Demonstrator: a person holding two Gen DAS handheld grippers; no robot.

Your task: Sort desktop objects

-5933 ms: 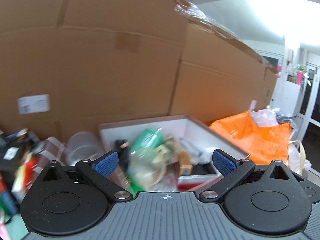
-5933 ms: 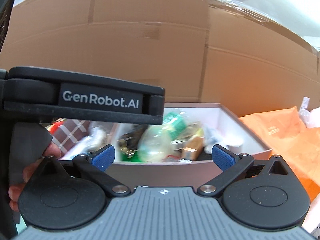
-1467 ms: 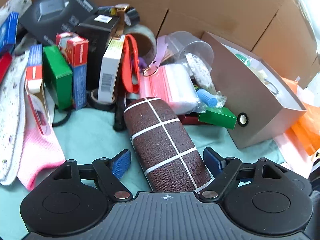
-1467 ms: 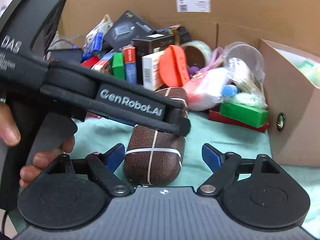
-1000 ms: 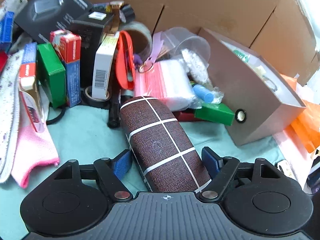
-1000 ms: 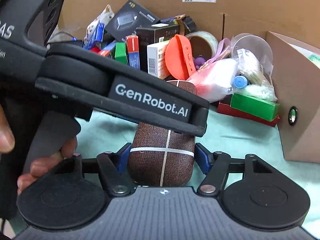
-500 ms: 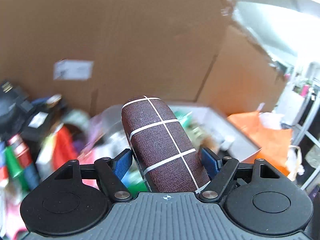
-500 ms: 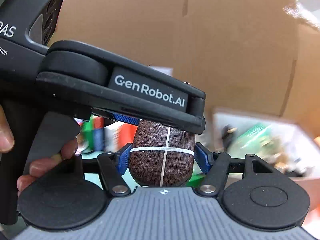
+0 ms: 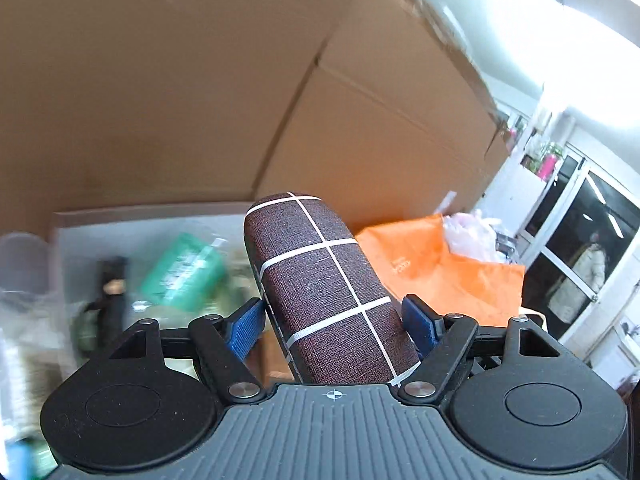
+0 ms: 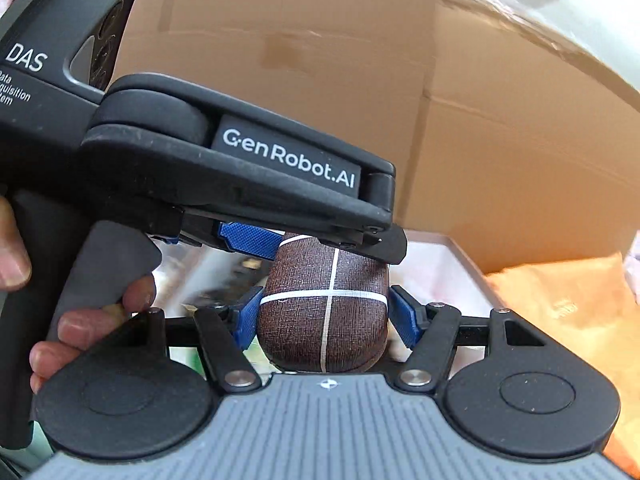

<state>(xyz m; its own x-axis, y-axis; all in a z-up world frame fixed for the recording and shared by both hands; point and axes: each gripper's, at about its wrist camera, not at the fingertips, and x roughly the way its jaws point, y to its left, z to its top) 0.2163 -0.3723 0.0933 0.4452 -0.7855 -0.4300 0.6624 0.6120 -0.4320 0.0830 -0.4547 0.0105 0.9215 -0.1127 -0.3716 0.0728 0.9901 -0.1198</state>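
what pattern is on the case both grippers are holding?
Dark brown textured case with a thin white grid of lines. Clearest in the left wrist view.

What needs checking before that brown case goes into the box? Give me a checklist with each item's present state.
1. Left claw grip on the brown grid-patterned case: ok, both blue pads press its sides.
2. Right claw grip on the same case: ok, pads against both sides of its end.
3. Case lifted off the desk: ok, it is held in the air, nothing beneath it touches it.
4. Open box ahead: ok, it lies just beyond the case.
5. Free room in the box: cannot tell, its contents are blurred and a green packet already lies inside.
6. Orange bag out of the way: ok, it sits right of the box.
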